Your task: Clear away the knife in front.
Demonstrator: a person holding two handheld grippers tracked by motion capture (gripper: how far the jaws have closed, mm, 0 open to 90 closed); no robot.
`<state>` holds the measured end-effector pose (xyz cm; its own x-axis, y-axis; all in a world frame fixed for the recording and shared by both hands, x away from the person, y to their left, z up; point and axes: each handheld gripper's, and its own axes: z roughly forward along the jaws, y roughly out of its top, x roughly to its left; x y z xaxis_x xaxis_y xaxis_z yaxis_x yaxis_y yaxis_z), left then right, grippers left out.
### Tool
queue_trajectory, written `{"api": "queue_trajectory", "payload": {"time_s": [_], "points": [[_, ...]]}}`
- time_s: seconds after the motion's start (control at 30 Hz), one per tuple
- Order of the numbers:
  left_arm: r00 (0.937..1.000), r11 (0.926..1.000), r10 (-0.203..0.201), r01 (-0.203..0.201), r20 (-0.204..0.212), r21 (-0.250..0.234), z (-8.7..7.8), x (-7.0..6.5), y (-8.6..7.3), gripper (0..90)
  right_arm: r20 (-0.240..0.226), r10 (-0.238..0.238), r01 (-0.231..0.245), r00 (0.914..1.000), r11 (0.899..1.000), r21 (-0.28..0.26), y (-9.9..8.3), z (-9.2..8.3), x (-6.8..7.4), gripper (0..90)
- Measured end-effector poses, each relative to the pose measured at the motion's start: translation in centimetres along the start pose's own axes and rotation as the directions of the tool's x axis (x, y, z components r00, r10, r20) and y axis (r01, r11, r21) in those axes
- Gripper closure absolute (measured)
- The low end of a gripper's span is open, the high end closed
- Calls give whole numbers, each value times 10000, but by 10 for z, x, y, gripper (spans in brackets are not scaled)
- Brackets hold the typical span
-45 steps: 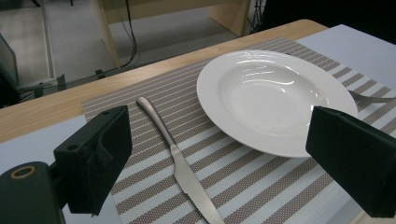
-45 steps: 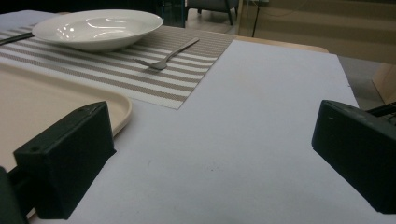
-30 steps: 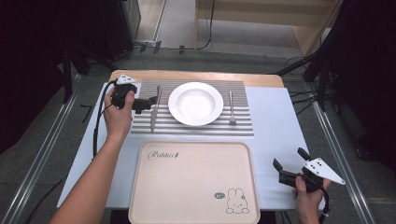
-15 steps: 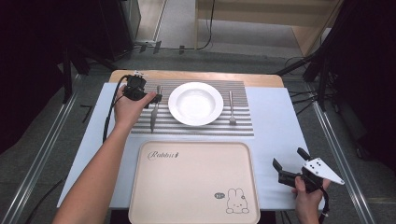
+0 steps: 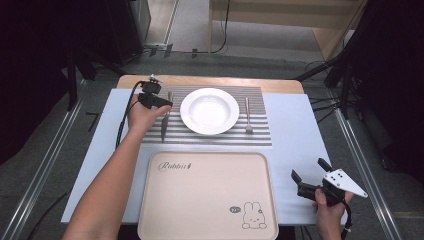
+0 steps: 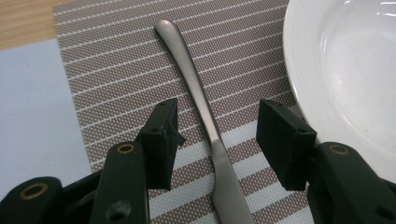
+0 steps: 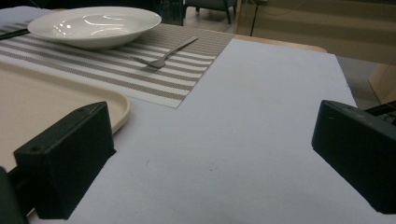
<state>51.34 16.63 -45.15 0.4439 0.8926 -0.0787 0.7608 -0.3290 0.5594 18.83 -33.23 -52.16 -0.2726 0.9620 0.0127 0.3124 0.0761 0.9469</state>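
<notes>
**Left hand-held gripper straddles the knife beside the plate**

The left hand-held gripper (image 5: 161, 101) is at the far left part of the striped placemat (image 5: 260, 135), lowered over the knife (image 5: 165, 120). In the left gripper view the knife (image 6: 205, 121) lies flat on the placemat (image 6: 112, 60) and runs between the two black pads. The jaws have just been closing and now stand about half open. The pads (image 6: 161, 140) are on both sides of the handle, but a gap is visible on each side, so they do not press on the knife. The knife is not held; it rests on the mat, just left of the white plate (image 5: 209, 110), with its blade end nearer to the person.

The plate (image 6: 345, 74) is just beside the right pad of this gripper, apart from the knife. On the right side of the plate, a fork (image 5: 247, 116) lies on the same placemat, parallel to the knife.

The right hand-held gripper (image 5: 307, 176) is at the near right corner of the desk (image 5: 300, 125), well apart from the placemat, right of the beige tray (image 5: 207, 200). Its jaws are wide open and nothing is between them. In the right gripper view they frame the pale desk surface (image 7: 261, 116), with the tray edge (image 7: 119, 109) at the left and the fork (image 7: 163, 56) and plate (image 7: 93, 25) farther away.
</notes>
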Motion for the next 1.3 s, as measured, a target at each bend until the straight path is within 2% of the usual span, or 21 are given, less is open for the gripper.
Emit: {"api": "queue_trajectory", "payload": {"time_s": [0.03, 0.1, 0.23, 0.47, 0.5, 0.6, 0.7, 0.73, 0.77, 0.8, 0.87, 0.9, 1.0, 1.1, 1.17, 1.3], "points": [[10000, 10000, -4, 3, 36, 94, 2, -1, 0, 490, 0, 0, 0, 10000, 10000, 0, 0, 0, 0, 0], [10000, 9995, 26, -29, 94, 299, 7, -1, 0, 549, -8, -3, 3, 10000, 10000, -1, 0, 0, 0, 0], [9999, 9989, -50, 46, 91, 471, 14, -3, 0, 582, -5, 13, -13, 10000, 10000, 18, 0, 0, 0, 0], [9993, 9981, -151, 171, -345, 593, 24, -6, 1, 645, 3, 24, -24, 10000, 10000, 37, 0, 0, 0, 0], [9979, 9971, -74, 122, -636, 747, 29, -5, 0, 647, 6, 5, -5, 10000, 10000, 36, 0, 0, 0, 0], [9962, 9968, 96, -27, -867, 798, 32, -7, -1, 654, 15, -7, 7, 10000, 10000, 55, 0, 0, 0, 0], [9950, 9966, 237, -158, -974, 811, 33, -7, -2, 670, -3, -45, 45, 10000, 10000, 50, 0, 1, 0, 0], [9950, 9966, 237, -158, -974, 811, 33, -7, -2, 695, -3, -45, 45, 10000, 10000, 50, 0, 1, 0, 0], [9947, 9959, 413, -334, -940, 843, 32, -6, -2, 743, 2, -67, 67, 10000, 10000, 63, 0, 1, 0, 0], [9949, 9940, 425, -330, -909, 1044, 30, -3, -2, 771, 8, -75, 75, 10000, 9999, 69, 0, 1, 1, 0], [9955, 9924, 503, -408, -802, 1163, 29, -2, -2, 796, 10, -76, 76, 10000, 9999, 77, 0, 1, 1, 0], [9941, 9918, 642, -538, -877, 1160, 29, -4, -3, 796, 2, -75, 75, 10000, 9999, 72, 0, 1, 1, 0], [9929, 9907, 619, -488, -1014, 1272, 30, -6, -1, 796, 9, -79, 79, 10000, 9999, 81, 0, 1, 1, 0], [9913, 9867, 788, -625, -1053, 1500, 31, -6, 2, 788, 24, -75, 74, 10000, 9999, 118, 0, 1, 1, 0], [9933, 9861, 653, -497, -953, 1585, 31, -5, 3, 786, 27, -96, 96, 9999, 9999, 128, 0, 2, 1, 0], [9918, 9803, 795, -596, -999, 1884, 32, -6, 7, 787, 48, -97, 96, 9999, 9998, 157, 0, 2, 2, 0]]}}
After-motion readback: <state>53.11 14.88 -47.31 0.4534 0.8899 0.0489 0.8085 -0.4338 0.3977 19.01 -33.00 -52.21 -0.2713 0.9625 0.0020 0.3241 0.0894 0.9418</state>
